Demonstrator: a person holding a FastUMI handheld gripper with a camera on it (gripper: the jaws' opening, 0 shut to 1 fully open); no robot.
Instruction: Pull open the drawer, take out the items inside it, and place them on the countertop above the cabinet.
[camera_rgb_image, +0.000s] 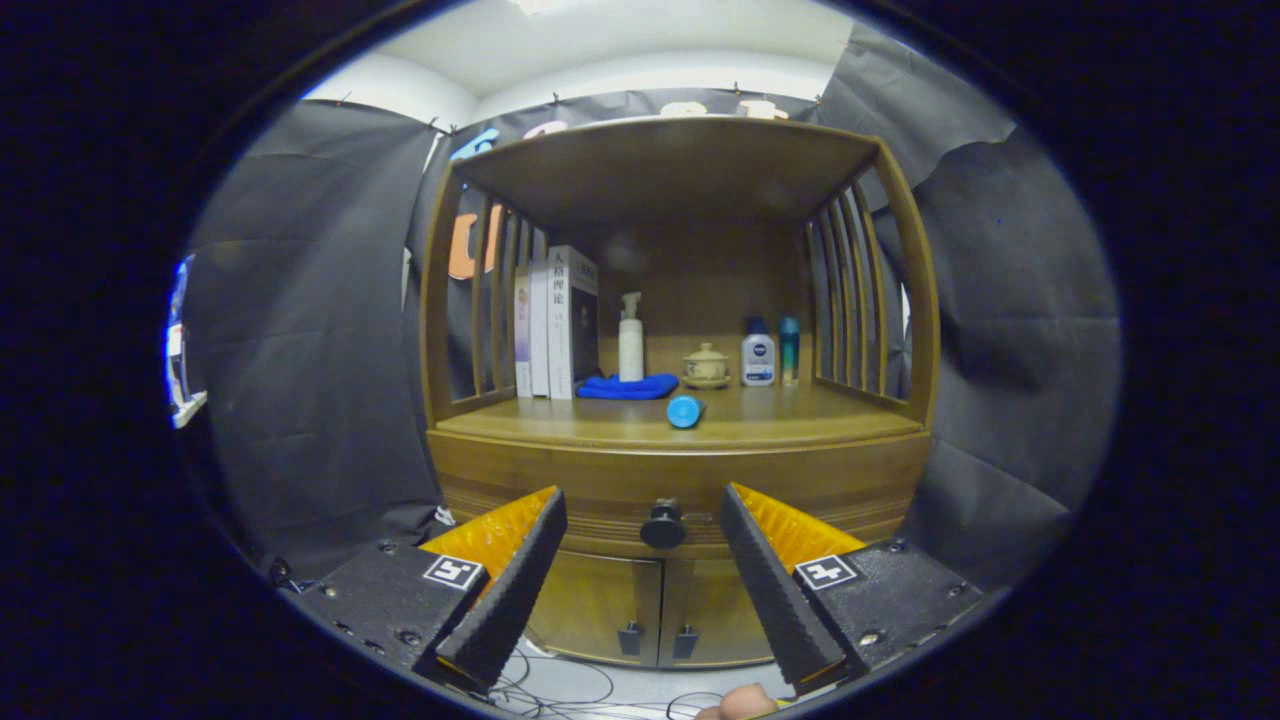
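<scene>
The gripper (643, 505) was released, its two fingers (512, 580) spread wide and holding nothing, pointed at the front of a wooden cabinet (680, 470). Between the fingers and just beyond their tips sat the round dark knob (662, 525) of the drawer (600, 490), which was closed, its front flush with the cabinet; neither finger touched the knob. Below the drawer were two small cabinet doors (650, 605), shut, each with a little dark handle near the middle seam. Above the drawer lay the table (800, 415), a wooden countertop under a roofed shelf with slatted sides. At its far left stood a few books (555, 325), upright and pressed together against the left slats. Just right of them a folded blue cloth (628, 386) lay flat, with a white pump bottle (631, 340) standing at its far edge. Right of that was a small lidded ceramic cup (706, 366) on a saucer, then a white bottle with a blue cap (758, 355), and a slim teal bottle (789, 348) just beside it near the right slats. Nearer the front edge, apart from the others, a blue cylinder (685, 411) lay on its side with its round end facing forward. Thin cables (560, 690) trailed on the pale floor beneath the cabinet, and a fingertip (745, 703) of the person showed below the gripper's right finger.
</scene>
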